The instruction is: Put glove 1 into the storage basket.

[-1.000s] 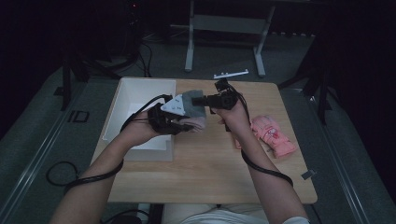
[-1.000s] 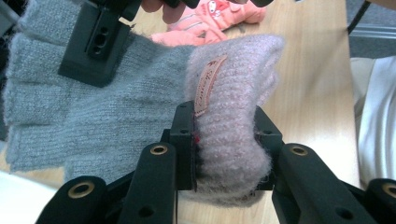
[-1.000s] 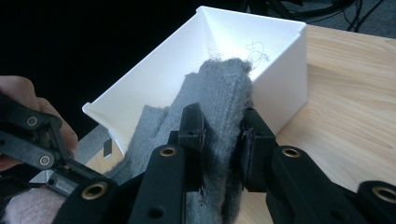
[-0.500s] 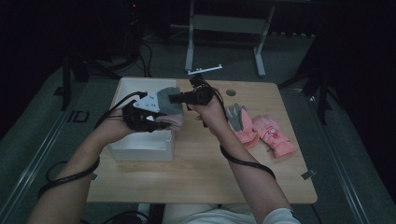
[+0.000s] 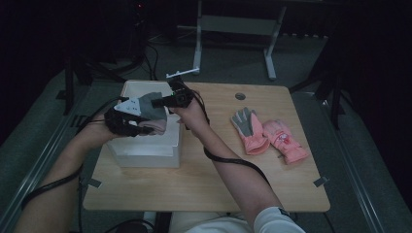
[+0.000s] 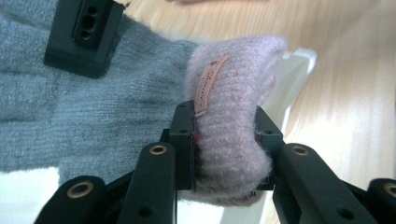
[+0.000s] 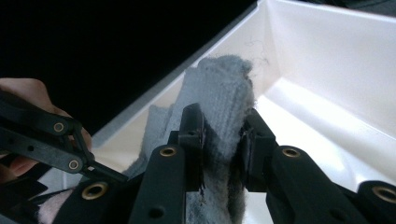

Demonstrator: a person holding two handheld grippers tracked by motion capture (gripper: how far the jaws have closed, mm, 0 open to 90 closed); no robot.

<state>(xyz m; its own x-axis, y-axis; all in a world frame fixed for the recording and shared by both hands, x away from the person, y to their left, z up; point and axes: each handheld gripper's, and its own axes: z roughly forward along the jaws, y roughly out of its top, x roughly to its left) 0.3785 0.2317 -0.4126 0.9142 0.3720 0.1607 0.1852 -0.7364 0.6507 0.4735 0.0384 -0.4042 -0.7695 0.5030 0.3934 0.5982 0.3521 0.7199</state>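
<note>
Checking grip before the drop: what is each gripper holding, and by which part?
Both hold one knit glove over the white box. The left gripper clamps its pink cuff; the right gripper clamps the grey finger end.

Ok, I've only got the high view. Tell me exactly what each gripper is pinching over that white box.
Observer: The left gripper is shut on the pink ribbed cuff of the grey knitted glove.
Operator: Now the right one.
Observer: The right gripper clamps the glove's grey end, bunched between its fingers.
Operator: Give me any marking on it.
Observer: A small pink sewn label sits on the cuff, right at the left gripper's finger.
</note>
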